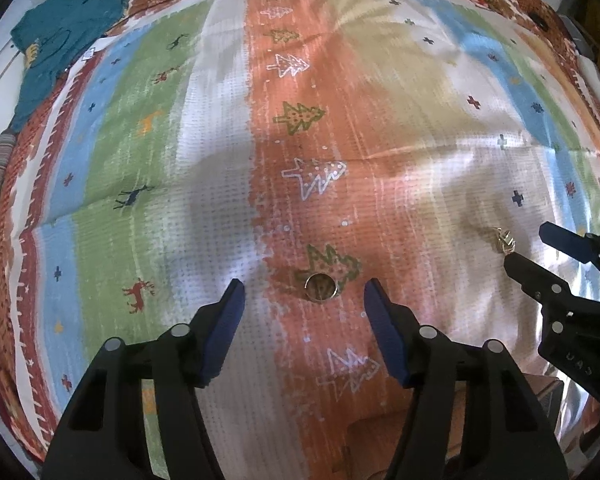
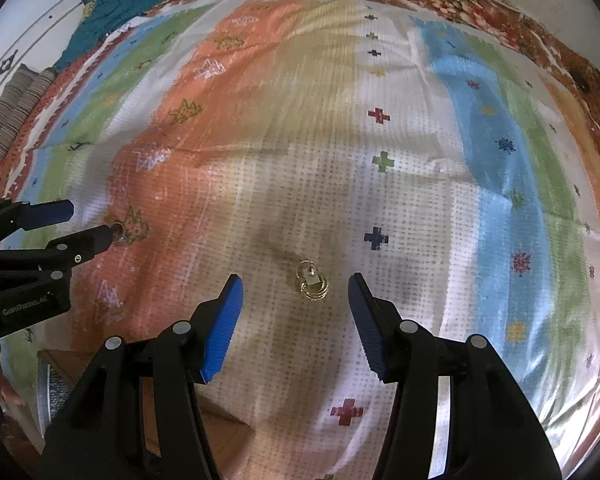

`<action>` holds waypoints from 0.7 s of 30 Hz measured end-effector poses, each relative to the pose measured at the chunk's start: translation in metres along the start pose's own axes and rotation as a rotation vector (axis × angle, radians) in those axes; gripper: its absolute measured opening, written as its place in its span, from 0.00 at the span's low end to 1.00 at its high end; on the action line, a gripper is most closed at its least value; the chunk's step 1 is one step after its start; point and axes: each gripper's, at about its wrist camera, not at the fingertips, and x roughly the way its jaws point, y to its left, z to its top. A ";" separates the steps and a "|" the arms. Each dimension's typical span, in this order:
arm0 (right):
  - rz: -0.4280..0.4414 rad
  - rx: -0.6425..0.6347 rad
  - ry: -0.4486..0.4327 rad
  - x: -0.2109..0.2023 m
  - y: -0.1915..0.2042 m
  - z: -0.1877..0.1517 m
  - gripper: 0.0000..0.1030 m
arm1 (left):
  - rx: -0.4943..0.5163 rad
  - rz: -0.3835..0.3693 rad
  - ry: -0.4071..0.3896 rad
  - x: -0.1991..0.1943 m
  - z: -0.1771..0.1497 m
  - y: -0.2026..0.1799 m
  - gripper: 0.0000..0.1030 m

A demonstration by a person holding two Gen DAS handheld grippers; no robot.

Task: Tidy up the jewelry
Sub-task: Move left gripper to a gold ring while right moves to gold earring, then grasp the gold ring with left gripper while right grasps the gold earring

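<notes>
On my left wrist feed, the left gripper point(image 1: 304, 300) is spread wide, its blue pads point(image 1: 224, 332) on either side of a small round gold ring point(image 1: 321, 287) lying low in the centre of the frame. The ring rests flat on the orange stripe of the patterned cloth point(image 1: 204, 128), over a green tree motif, opening facing up toward the camera, so it has no long axis I can name. It sits just ahead of the fingertips, touching neither pad.

On my right wrist feed, the right gripper point(image 2: 295, 300) is also spread apart, holding nothing. Just ahead of its tips, lower centre of the frame, lies a gold earring point(image 2: 312, 283) on the white dotted stripe: a small squarish piece with looped rings bunched below it. Its long axis runs roughly from upper left to lower right in the frame, the loops at the end nearer the camera. It is clear of both pads.

Each feed catches the other gripper at its edge, right side of the left view, left side of the right view.

A teal garment point(image 1: 66, 28) lies at the upper left, partly on the cloth's border.
</notes>
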 end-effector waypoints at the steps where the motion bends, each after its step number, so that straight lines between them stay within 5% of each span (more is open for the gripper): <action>1: -0.003 -0.004 0.008 0.003 0.000 0.000 0.53 | 0.003 0.002 0.001 0.001 0.000 0.000 0.55; 11: -0.009 -0.013 0.050 0.021 -0.002 0.004 0.52 | 0.026 0.008 0.029 0.018 0.005 -0.004 0.50; 21: -0.016 -0.021 0.068 0.031 -0.004 0.008 0.39 | 0.051 -0.001 0.056 0.033 0.007 -0.008 0.36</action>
